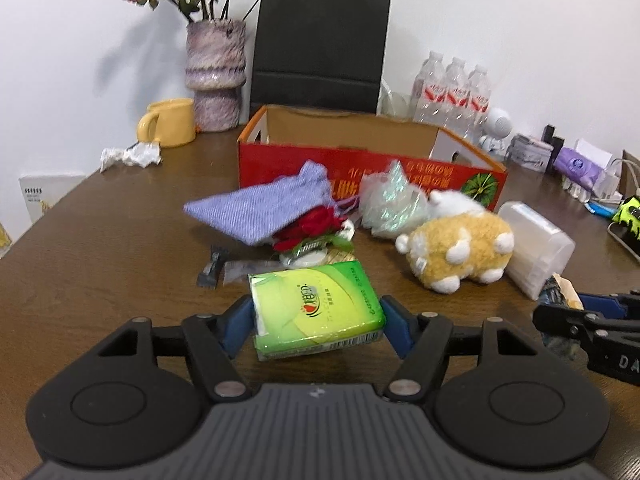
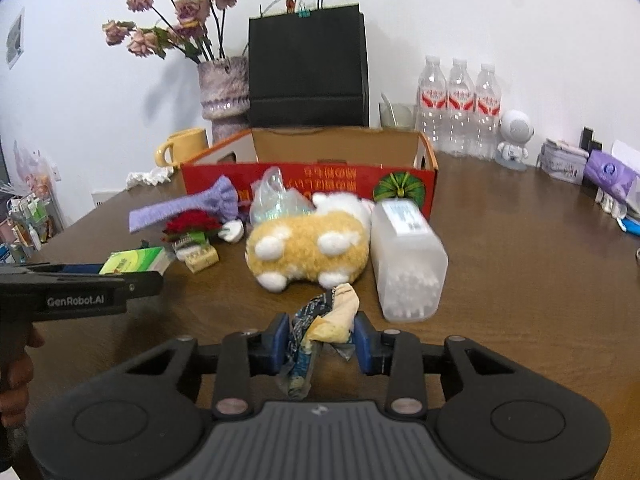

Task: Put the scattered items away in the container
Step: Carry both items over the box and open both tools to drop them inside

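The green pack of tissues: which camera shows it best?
The left wrist view: the green pack of tissues fills the centre, label up, clamped between the jaws. The right wrist view shows only its end at the left edge.

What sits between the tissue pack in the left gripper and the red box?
In the left wrist view, between the tissue pack and the red box lie a red flower ornament and a purple pouch.

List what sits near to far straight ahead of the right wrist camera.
Crumpled wrapper between the jaws → plush toy → clear plastic bag → red cardboard box → black paper bag by the wall.
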`<state>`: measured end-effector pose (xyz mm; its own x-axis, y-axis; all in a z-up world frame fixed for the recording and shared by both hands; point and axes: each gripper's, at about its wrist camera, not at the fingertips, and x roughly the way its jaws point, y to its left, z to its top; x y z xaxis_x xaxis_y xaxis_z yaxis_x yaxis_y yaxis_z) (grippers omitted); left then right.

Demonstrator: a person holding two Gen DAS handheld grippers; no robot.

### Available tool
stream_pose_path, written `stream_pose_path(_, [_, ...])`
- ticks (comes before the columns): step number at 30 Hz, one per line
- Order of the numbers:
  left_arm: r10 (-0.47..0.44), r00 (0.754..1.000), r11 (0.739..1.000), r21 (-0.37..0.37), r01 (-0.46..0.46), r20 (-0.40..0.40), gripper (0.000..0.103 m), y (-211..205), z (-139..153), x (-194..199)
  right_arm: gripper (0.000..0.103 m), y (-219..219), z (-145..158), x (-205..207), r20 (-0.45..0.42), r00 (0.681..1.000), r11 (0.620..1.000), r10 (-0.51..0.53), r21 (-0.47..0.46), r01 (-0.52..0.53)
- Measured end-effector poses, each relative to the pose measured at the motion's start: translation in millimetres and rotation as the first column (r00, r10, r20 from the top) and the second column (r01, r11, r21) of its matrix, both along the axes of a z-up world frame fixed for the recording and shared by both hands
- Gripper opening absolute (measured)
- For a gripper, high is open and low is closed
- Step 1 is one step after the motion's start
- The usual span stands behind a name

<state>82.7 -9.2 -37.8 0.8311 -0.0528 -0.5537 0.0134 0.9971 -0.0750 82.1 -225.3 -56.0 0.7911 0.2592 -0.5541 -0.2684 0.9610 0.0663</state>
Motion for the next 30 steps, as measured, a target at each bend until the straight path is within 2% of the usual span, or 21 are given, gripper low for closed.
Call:
stream_pose_path(8, [-0.055,0.994,0.998,-0.018,0.057,0.096,0.07,-1.0,33.7,21.3,0.033,-4.6,30.0,29.6,0.069,0.997,0.998,0.02,0.057,-0.024])
stream_pose_path(17, [-0.052,0.982,0.997,-0.049,0.062,0.184,0.07,-1.0,68.3,109.8,0.033,6.6,70.5,112.4,0.167,0.986,0.994,0.018,0.107,-0.036])
stream_pose_path(22, [-0.031,0.984,0.997,-0.06,0.042,0.177,0.07,0.7,60.3,166.2,0.033,16.0,69.9,175.1,0.138,0.99,0.992,0.011,0.123,-0.028])
stream_pose_path(26, [0.03,0.983,0.994,-0.108,-0.01,0.183,0.07,9.2,49.1,201.4,0.033,11.3,59.3,218.8,0.074,0.997,0.99,0.007,0.138,-0.018])
stream_pose_path(30, [0.022,0.991,0.996,-0.089,-0.01,0.131,0.07,15.1,39.0,222.9,0.033,8.1,46.1,250.7,0.024,1.0,0.993,0.001,0.119,-0.004])
